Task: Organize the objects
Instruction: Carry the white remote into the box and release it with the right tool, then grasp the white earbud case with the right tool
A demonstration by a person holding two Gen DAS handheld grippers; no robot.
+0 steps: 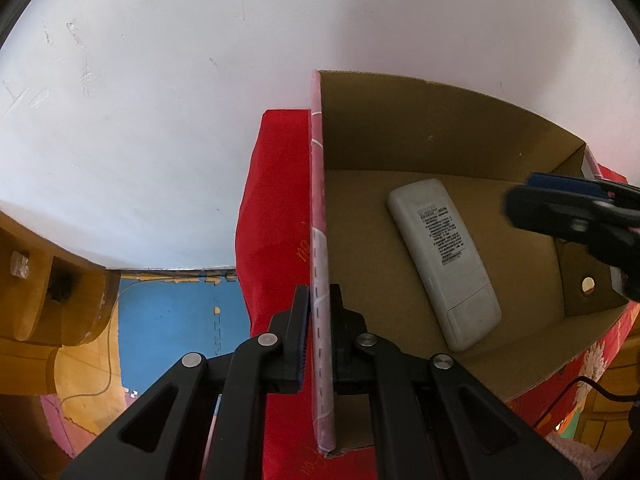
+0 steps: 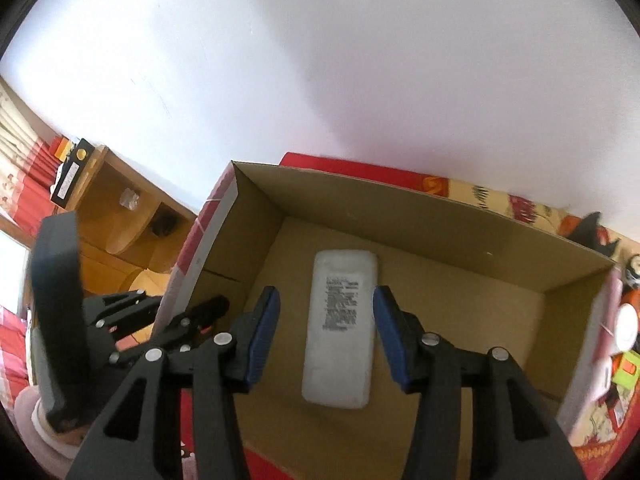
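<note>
Left gripper (image 1: 319,340) first, since it's nearest in the left wrist view: we've got its jaws clamped tight on the left wall of the cardboard box (image 1: 424,128), right at the bottom centre of the frame. That wall has a pink-and-white printed outside, and the two pads sit one on each side of it. Just past the wall, on the box floor, lies the white remote control (image 1: 444,260), back side up so the printed label shows, running diagonally through the right half of the frame. At the right edge we can see the right gripper (image 1: 576,208) coming in, blurry, above the box interior.

From the right wrist view, the right gripper (image 2: 326,334) has its blue pads partway apart, and the remote control (image 2: 340,328) sits between them in the middle of the frame. The pads aren't pressing on it; we see a gap on both sides, and the remote looks to be lying flat on the box (image 2: 440,220) floor. Lower left in that same view is the left gripper (image 2: 188,320) gripping the box wall.

The box rests on a red cloth (image 1: 276,208). Further back, a wooden shelf unit (image 2: 120,208) shows at the left, a blue floor mat (image 1: 168,320) at lower left of the left view, and a white wall (image 1: 160,100) fills the top of both frames.
</note>
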